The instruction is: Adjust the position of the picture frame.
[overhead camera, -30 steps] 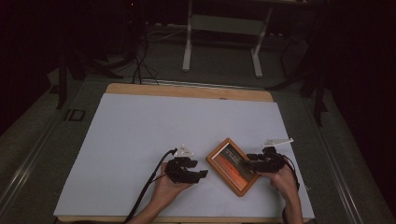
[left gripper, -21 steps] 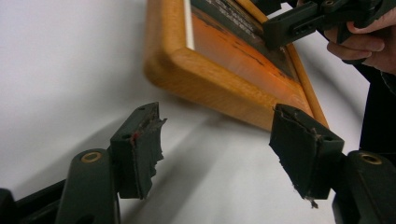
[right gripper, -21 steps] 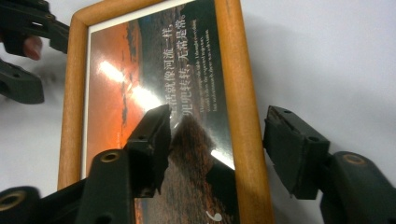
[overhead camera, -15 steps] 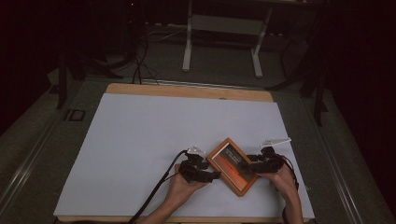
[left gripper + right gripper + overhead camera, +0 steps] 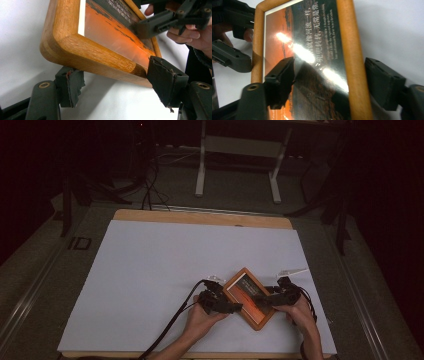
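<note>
A wooden picture frame point(image 5: 248, 298) with an orange and dark print under glass lies face up, turned cornerwise, near the front of the white table cover. My left gripper point(image 5: 231, 308) is at its left side. In the left gripper view the frame's corner point(image 5: 82, 52) sits between the pads point(image 5: 72, 86), which stand apart from the wood. My right gripper point(image 5: 263, 302) is at the frame's right side, with one jaw over the glass point(image 5: 312, 82) and the other outside the wooden rail point(image 5: 352, 62). Both sets of jaws have just been opening and press on nothing.
The white cover point(image 5: 150, 270) stretches wide to the left and behind the frame. The table's wooden far edge point(image 5: 200, 216) shows beyond it. A metal stand point(image 5: 237, 165) and cables sit on the dark floor behind. My left gripper's cable point(image 5: 170, 325) runs to the front edge.
My left hand has moved right across the cover until its gripper reached the frame's left side. The right hand has stayed at the frame's right side. The frame has not shifted.
</note>
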